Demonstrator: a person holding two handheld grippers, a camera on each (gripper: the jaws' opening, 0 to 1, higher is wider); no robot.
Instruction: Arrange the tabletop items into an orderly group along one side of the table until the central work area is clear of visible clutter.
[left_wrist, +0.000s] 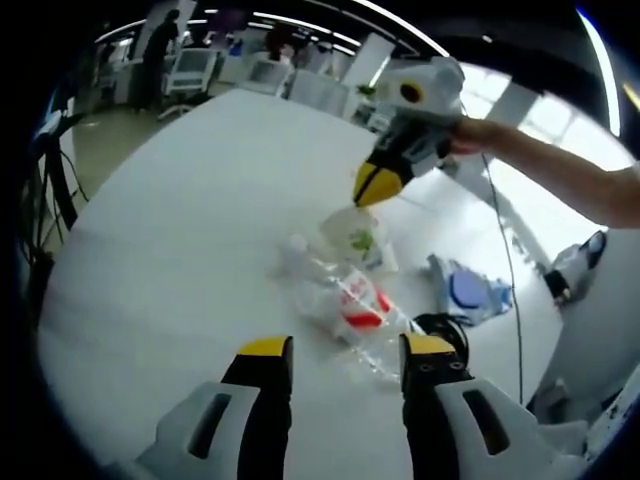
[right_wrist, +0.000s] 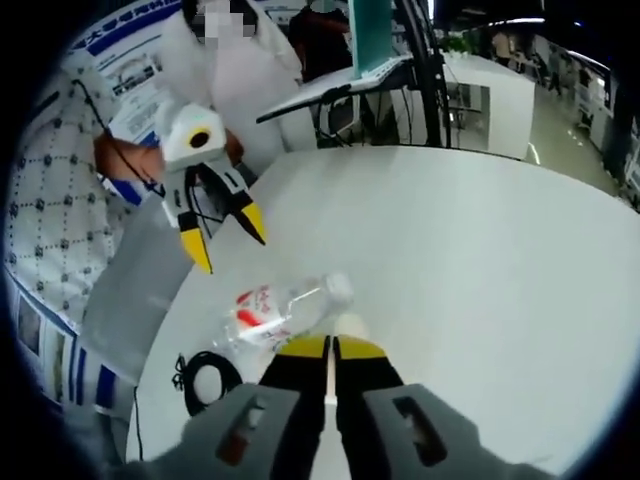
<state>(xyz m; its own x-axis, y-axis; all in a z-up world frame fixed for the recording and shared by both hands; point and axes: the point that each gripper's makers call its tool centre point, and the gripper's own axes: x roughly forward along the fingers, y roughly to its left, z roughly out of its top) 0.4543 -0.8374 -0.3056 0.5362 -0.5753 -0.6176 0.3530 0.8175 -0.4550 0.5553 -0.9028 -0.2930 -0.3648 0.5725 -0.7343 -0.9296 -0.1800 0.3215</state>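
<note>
Jaws first: the left gripper (left_wrist: 343, 352) has its yellow-tipped jaws spread wide with nothing between them, poised just above the bench (left_wrist: 180, 230); in the right gripper view that same tool hangs in the air over the bench edge, jaws splayed apart; the right gripper (right_wrist: 332, 348) has its jaws pressed together tip to tip, and whether anything thin is pinched there cannot be told; in the left gripper view it hovers above the clutter, held by a hand (left_wrist: 478, 133), yellow tips closed.

Biggest thing down there is the broad white round bench, most of its surface bare; next a clear plastic bottle (left_wrist: 345, 300) with a red-and-white label, lying on its side just ahead of the left jaws; in the right gripper view it lies just beyond the closed tips, white cap pointing away toward the bench's middle; beside it a crumpled clear wrapper with a green mark (left_wrist: 358, 238), directly under the right gripper; then a coil of black cable (right_wrist: 209, 379) near the bench edge, close to the bottle's base.
</note>
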